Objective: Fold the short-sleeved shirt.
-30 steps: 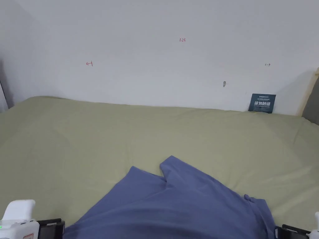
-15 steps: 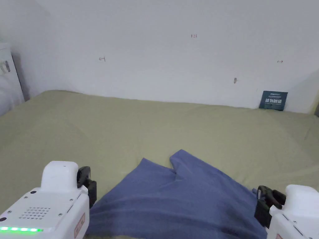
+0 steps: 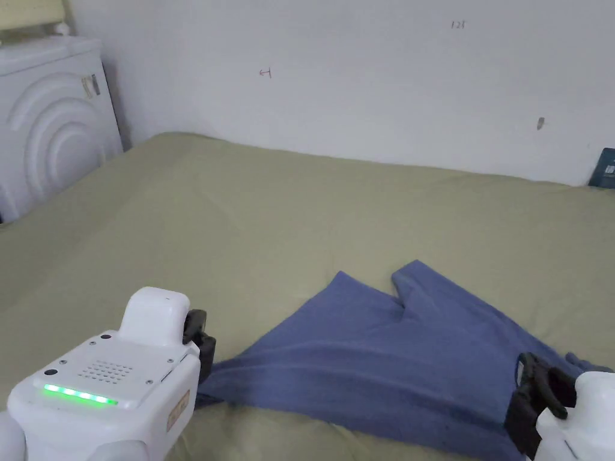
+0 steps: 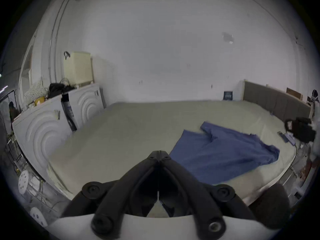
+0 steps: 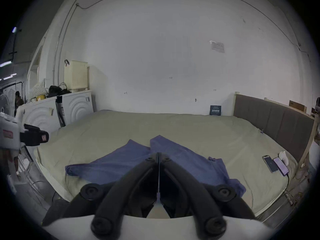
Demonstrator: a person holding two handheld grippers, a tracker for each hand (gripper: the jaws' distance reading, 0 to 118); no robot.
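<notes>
A blue short-sleeved shirt (image 3: 390, 360) lies spread and rumpled on the green bed sheet (image 3: 270, 228), near the front edge. In the left gripper view the shirt (image 4: 216, 150) is to the right of my left gripper (image 4: 159, 152), whose jaws meet with nothing between them. In the right gripper view my right gripper (image 5: 158, 154) is shut and empty, hovering over the middle of the shirt (image 5: 121, 164). From the head view the left gripper (image 3: 201, 339) hangs by the shirt's left corner and the right gripper (image 3: 534, 384) by its right side.
White cabinets (image 3: 54, 120) stand along the bed's left side, with a cream basket (image 4: 78, 67) on top. A padded headboard (image 5: 270, 122) borders the right. Two phones (image 5: 275, 164) lie at the bed's right edge. A dark card (image 3: 603, 168) leans on the wall.
The head camera has swung left, bringing the cabinets into view. Both grippers have risen from the bottom corners into the picture. The shirt lies as before.
</notes>
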